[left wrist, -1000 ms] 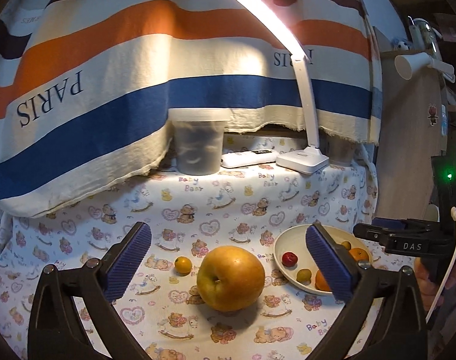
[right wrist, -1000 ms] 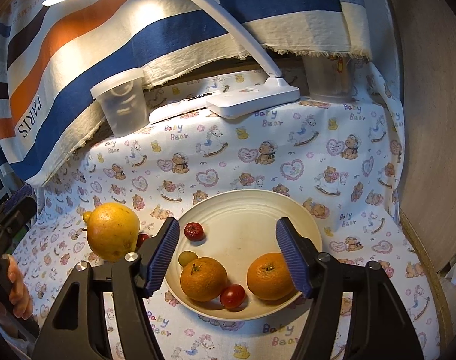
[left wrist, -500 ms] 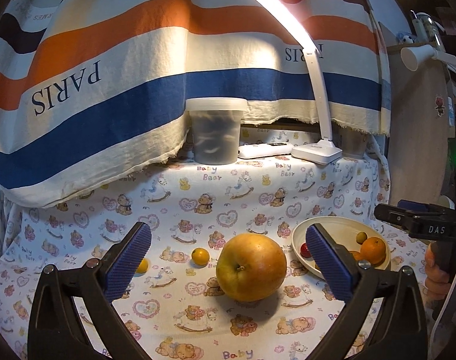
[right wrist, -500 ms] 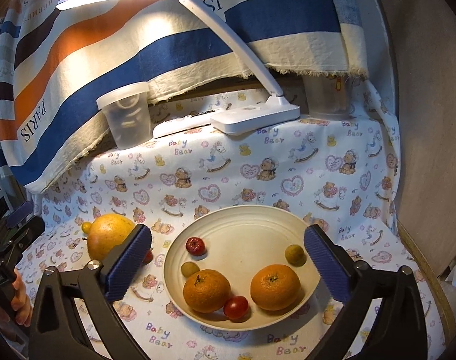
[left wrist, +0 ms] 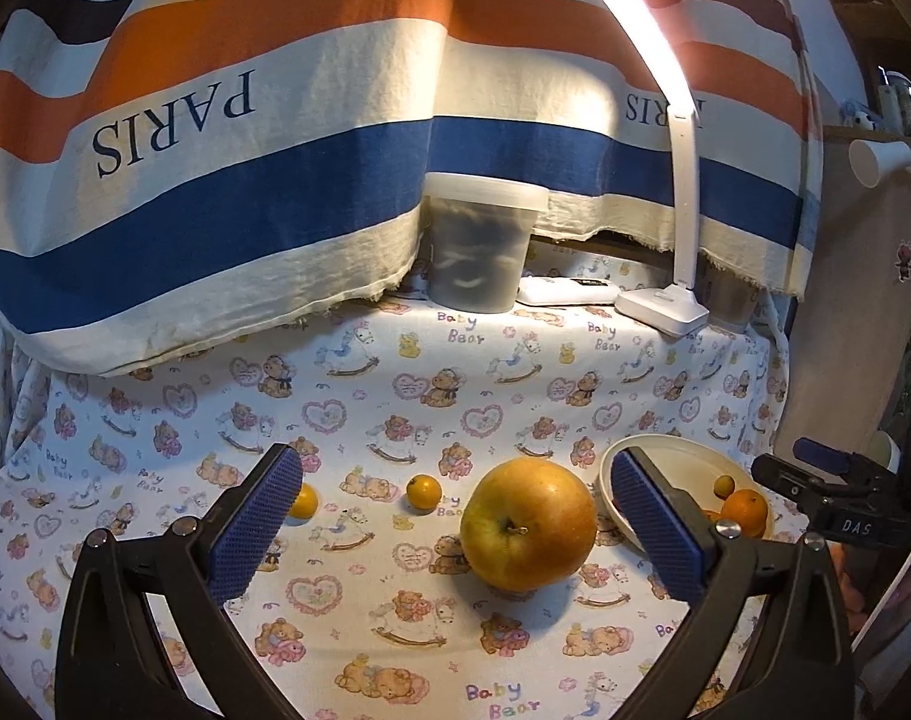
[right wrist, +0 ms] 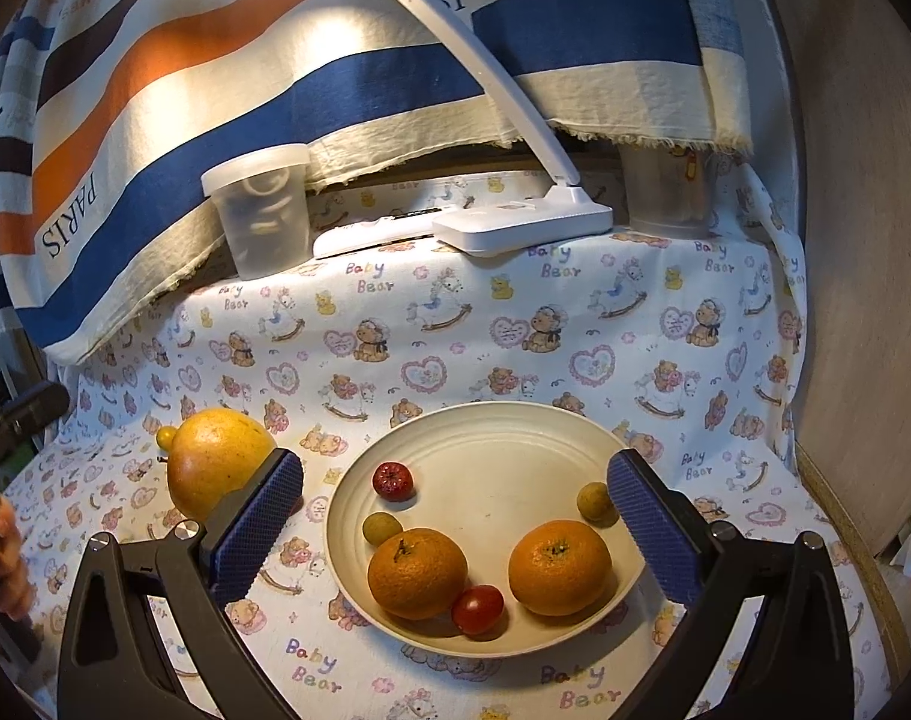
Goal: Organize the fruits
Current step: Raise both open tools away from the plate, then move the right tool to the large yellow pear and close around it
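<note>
Right gripper (right wrist: 455,531) spread wide, blue textured pads (right wrist: 650,525) clear of everything, nothing grasped, jaws just opened out. Below and between them, shallow cream ribbed plate (right wrist: 497,438) holding two round oranges (right wrist: 417,572), shiny red cherry tomato (right wrist: 478,609), small dark-red berry-like fruit (right wrist: 393,480) and two little yellow-green fruits (right wrist: 382,528). Left gripper (left wrist: 455,516) released too, pads apart, empty. Between those pads but untouched, big golden-yellow apple (left wrist: 527,524) on bear-printed white cloth (left wrist: 395,408), just left of plate. Further left, two tiny orange kumquats (left wrist: 423,492) loose on cloth. Behind, lidded translucent tub (left wrist: 479,252), white desk lamp (left wrist: 665,306), striped PARIS towel (left wrist: 215,180).
</note>
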Tool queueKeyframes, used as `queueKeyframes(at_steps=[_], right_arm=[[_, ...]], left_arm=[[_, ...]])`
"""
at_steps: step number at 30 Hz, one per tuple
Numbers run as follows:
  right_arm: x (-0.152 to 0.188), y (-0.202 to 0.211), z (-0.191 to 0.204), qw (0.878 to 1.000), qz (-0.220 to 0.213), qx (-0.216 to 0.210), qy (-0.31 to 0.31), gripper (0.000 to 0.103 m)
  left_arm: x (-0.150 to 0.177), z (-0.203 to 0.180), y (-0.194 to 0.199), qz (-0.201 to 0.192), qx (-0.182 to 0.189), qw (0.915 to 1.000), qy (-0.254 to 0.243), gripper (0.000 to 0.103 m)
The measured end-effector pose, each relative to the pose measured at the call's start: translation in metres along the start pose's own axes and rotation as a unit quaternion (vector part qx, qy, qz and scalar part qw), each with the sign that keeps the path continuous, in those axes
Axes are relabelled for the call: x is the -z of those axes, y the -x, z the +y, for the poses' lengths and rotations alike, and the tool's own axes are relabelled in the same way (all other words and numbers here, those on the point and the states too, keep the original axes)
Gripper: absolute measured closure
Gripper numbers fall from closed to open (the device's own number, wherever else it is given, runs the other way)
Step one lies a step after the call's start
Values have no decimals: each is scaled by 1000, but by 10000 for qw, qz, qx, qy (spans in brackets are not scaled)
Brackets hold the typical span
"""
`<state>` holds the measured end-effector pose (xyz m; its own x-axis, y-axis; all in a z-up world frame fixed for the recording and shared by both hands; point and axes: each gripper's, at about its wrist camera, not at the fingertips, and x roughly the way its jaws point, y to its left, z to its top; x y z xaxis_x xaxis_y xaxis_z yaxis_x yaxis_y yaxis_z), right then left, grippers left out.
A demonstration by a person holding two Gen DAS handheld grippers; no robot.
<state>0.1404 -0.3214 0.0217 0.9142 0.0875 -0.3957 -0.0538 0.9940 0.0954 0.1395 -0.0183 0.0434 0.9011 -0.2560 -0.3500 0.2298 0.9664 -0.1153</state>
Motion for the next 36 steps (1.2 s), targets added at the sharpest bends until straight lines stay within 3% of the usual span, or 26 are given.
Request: queueKeyframes(at_steps=[6, 11, 16, 20, 26, 30, 36], right_arm=[[1, -1, 1, 10000, 27, -9, 15, 1], [2, 0, 3, 10000, 12, -57, 38, 1], [-1, 0, 12, 9998, 60, -58, 199, 1], [-7, -2, 44, 9956, 173, 192, 905, 1], [-7, -11, 101, 9840, 346, 105, 1747, 1], [-6, -27, 132, 9814, 692, -256, 1770, 1], [2, -51, 172, 9757, 913, -294, 1968, 1]], left_arm=[[-2, 8, 0, 72, 36, 9999, 133, 1], [-4, 5, 2, 30, -114, 9999, -57, 1], [-11, 9, 5, 260, -403, 9988, -84, 1], [-16, 27, 6, 427, -418, 9978, 276, 1], [-17, 55, 2, 589, -492, 9943, 746, 1], [-18, 66, 0, 609, -390, 9927, 966, 1], [-20, 82, 1, 548, -736, 9905, 1026, 1]])
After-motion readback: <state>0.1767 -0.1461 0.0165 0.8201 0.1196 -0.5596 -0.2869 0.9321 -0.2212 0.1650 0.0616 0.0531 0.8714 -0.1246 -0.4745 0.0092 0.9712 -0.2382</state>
